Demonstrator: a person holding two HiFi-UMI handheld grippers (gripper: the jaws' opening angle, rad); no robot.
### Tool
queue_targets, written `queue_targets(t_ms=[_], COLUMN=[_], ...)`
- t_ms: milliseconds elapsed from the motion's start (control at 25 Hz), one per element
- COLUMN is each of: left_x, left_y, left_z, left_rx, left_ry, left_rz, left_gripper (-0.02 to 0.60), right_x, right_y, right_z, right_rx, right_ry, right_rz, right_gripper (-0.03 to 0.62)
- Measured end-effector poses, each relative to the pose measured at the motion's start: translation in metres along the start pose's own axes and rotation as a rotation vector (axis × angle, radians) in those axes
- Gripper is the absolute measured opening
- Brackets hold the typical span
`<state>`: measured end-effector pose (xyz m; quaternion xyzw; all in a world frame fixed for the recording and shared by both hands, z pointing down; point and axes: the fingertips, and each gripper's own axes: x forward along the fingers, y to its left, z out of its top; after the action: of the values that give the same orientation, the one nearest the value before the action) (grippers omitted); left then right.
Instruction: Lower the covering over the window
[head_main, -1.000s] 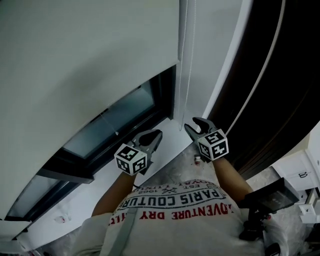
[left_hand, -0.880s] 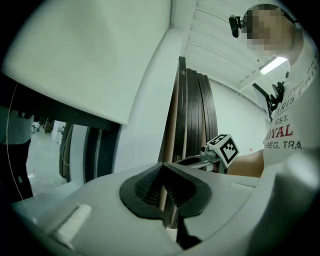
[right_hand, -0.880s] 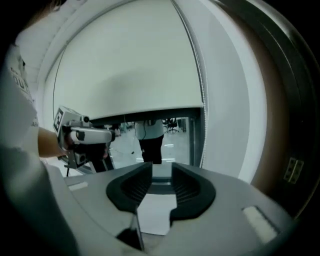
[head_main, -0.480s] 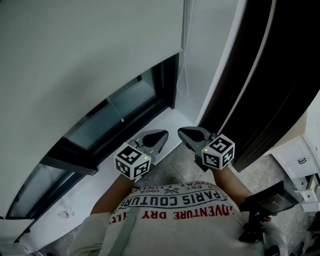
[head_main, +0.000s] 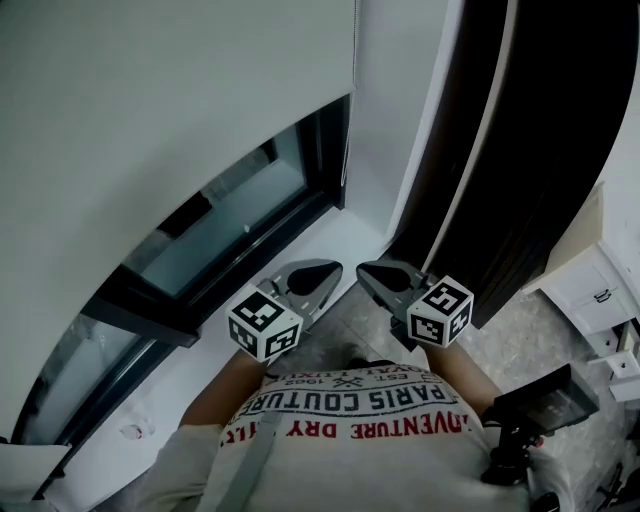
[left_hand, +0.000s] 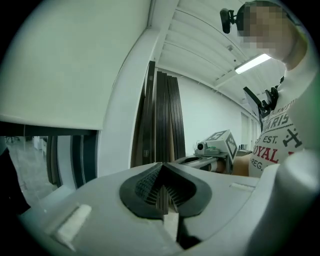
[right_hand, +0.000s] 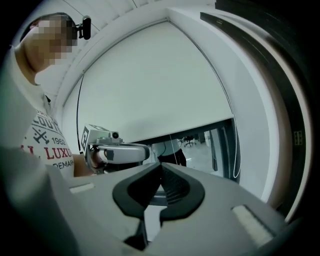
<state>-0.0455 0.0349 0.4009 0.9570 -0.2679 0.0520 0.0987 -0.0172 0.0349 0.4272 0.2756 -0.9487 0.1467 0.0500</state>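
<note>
Both grippers shut and empty before a half-covered window

The white roller blind (head_main: 150, 120) hangs over the upper part of the window (head_main: 235, 215), with a band of glass bare above the white sill (head_main: 340, 238). The left gripper (head_main: 326, 272) points toward the sill with its jaws pressed together on nothing. Just beside it, the right gripper (head_main: 366, 272) is likewise closed and empty. The bead cord (right_hand: 234, 150) hangs by the window's right frame, apart from both grippers, and dark panels (head_main: 540, 150) stand further right.

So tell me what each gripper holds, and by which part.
Nothing. The left gripper and right gripper are both shut and empty, apart from the blind's cord.
</note>
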Motion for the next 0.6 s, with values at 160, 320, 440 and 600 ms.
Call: queue_targets(t_ms=[160,320,440,600], left_x=[-0.005,-0.013,-0.019,-0.022], left_y=[-0.011,-0.017,-0.013,-0.013], left_z=[0.005,0.010,0.006,0.004], left_rx=[0.009,0.016,0.010,0.002], left_ry=[-0.010,-0.022,-0.028,-0.036], left_rz=[-0.010,-0.018,-0.016,-0.028], left_gripper=[0.002,0.002,0.002,0.002], right_x=[-0.008,-0.015,-0.011,-0.007], right_y=[0.006,0.010,0.013,0.017], right_z=[0.001,0.002,0.001,0.002], right_rx=[0.003,-0.003,-0.002,-0.005], right_ry=[-0.011,-0.020,-0.021,-0.019], right_rz=[-0.010,-0.019,-0.029,-0.033], right_gripper=[0.003,0.003,0.003,0.003])
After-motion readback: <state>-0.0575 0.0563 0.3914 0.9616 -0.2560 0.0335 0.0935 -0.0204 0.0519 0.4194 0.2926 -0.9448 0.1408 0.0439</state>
